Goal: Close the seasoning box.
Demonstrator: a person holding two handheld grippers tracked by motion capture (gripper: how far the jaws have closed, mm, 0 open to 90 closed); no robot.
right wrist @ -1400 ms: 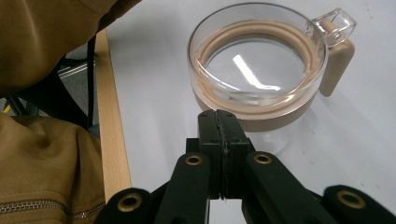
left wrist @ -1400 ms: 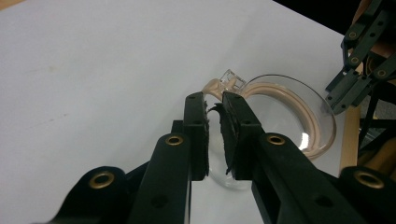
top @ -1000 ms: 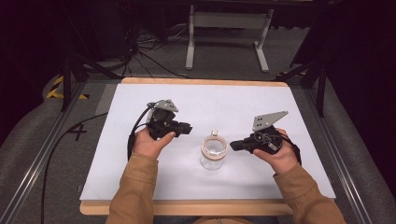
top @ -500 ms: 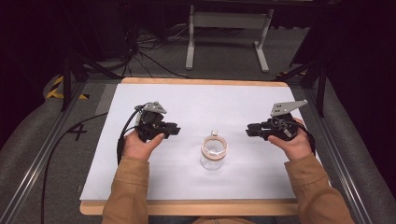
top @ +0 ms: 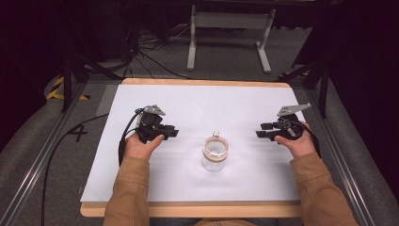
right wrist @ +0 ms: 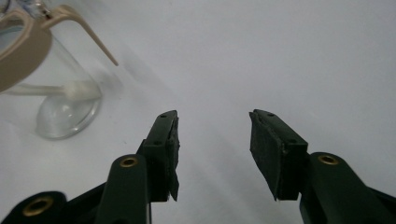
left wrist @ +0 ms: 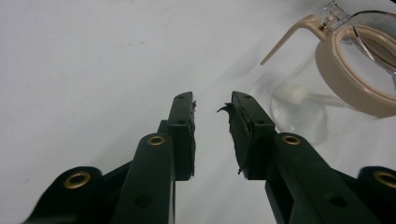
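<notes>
Cut off by the right edge of the left gripper view: the glass jar, its beige lid ring and clasp. Likewise clipped at the left edge of the right gripper view (only the base and a stretch of wall in frame). Too small in the high view to tell the gap between the jaws of the left gripper or the right gripper. Cropped at the bottom edge there: both sleeves.

Glass jar mid-table, bare table all around
</notes>
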